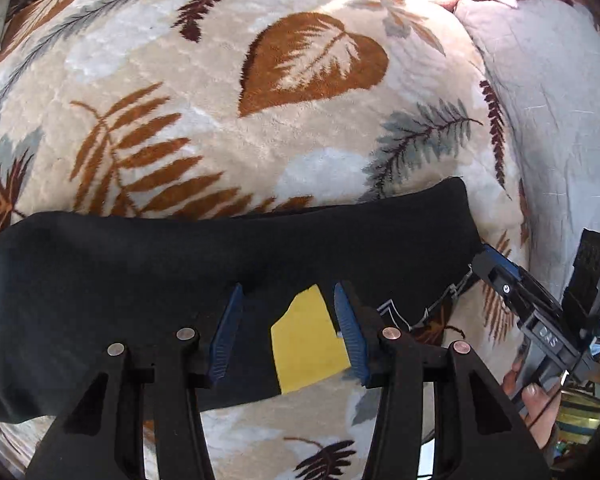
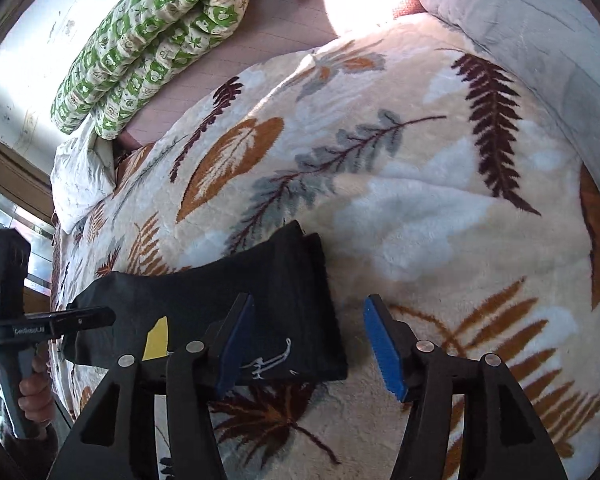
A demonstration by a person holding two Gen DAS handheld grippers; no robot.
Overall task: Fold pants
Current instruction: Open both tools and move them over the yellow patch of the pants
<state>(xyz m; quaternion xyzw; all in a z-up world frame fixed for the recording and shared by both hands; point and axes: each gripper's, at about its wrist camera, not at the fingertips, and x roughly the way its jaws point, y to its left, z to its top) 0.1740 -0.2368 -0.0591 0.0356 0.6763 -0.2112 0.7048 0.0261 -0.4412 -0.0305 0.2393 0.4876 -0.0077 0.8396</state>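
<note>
While the black pants (image 1: 148, 280) lie folded into a long band across the leaf-print blanket (image 1: 228, 132), both grippers hang over them, pointing steeply down. The left gripper (image 1: 288, 332) stands part open above the pants' near edge, its blue pads clear of the cloth, with a yellow patch (image 1: 308, 348) on the pants showing between them. The right gripper (image 2: 310, 344) is also open with nothing between its pads: one pad sits over the end of the pants by a white print (image 2: 270, 362), the other over bare blanket just beside that end. A hand (image 2: 34, 390) grips the left tool's handle at the blanket's edge. Beyond the pants, a green patterned quilt (image 2: 152, 40) lies rolled past the blanket's far side, and a pale grey quilt (image 2: 540, 28) borders the blanket's other side.
</note>
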